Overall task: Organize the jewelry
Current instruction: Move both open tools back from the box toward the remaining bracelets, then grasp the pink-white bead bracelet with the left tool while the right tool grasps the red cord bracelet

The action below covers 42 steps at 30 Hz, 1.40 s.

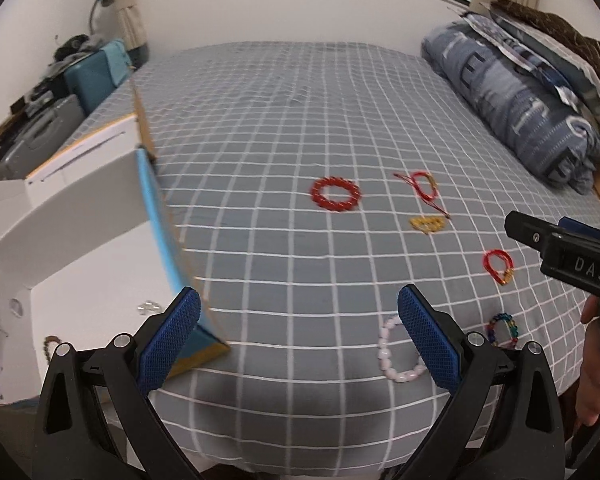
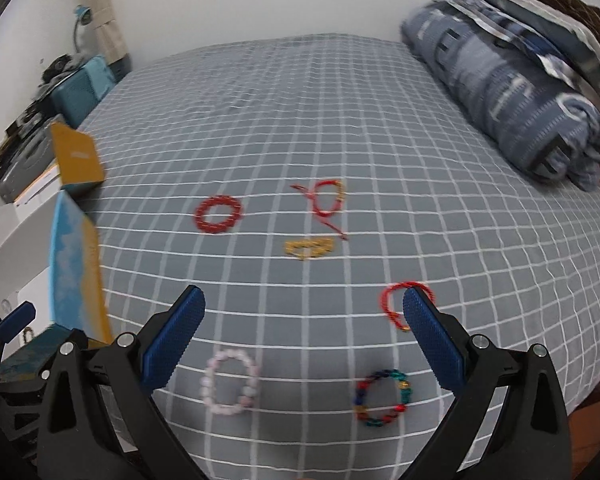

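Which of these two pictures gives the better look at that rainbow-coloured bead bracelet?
The right wrist view. There the multicoloured bracelet lies whole on the checked bedsheet, its full loop of beads visible between the open fingers. In the left wrist view the same bracelet sits near the right edge, small, with its lower part hidden behind the gripper.

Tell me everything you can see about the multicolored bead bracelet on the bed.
The multicolored bead bracelet is a closed loop of small shiny beads in red, blue, green and yellow, glassy or plastic by the look. It lies flat on the gray checked bedsheet, near the front edge, right of the pale pink bead bracelet and nearer than the red cord bracelet. It sits between the open right gripper fingers' lines, untouched.
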Each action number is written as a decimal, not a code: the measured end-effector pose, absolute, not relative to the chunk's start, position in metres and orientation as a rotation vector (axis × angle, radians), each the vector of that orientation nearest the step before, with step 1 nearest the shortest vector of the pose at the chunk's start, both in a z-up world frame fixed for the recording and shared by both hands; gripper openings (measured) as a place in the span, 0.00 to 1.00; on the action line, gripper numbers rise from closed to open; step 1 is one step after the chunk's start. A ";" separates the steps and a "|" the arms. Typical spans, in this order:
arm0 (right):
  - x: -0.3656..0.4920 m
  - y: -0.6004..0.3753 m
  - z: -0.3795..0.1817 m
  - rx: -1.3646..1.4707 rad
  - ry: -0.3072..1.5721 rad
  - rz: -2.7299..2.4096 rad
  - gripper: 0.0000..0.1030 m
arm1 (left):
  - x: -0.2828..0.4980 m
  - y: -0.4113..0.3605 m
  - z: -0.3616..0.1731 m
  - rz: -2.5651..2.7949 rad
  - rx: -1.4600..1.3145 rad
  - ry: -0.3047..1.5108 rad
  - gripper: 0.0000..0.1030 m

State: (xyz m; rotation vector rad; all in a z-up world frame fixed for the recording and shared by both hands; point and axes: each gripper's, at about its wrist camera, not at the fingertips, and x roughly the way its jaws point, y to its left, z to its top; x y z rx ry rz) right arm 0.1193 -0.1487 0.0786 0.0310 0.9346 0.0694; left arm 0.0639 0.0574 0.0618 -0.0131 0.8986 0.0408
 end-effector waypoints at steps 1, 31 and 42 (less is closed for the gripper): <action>0.120 -0.155 0.076 0.036 0.938 0.063 0.93 | 0.066 0.051 0.058 0.030 -0.012 0.905 0.94; 0.165 -0.259 -0.048 0.157 1.164 -0.097 0.91 | 0.111 0.003 -0.068 -0.040 0.033 1.134 0.94; 0.168 -0.255 -0.058 0.175 1.212 -0.088 0.72 | 0.113 0.005 -0.081 -0.054 0.028 1.171 0.93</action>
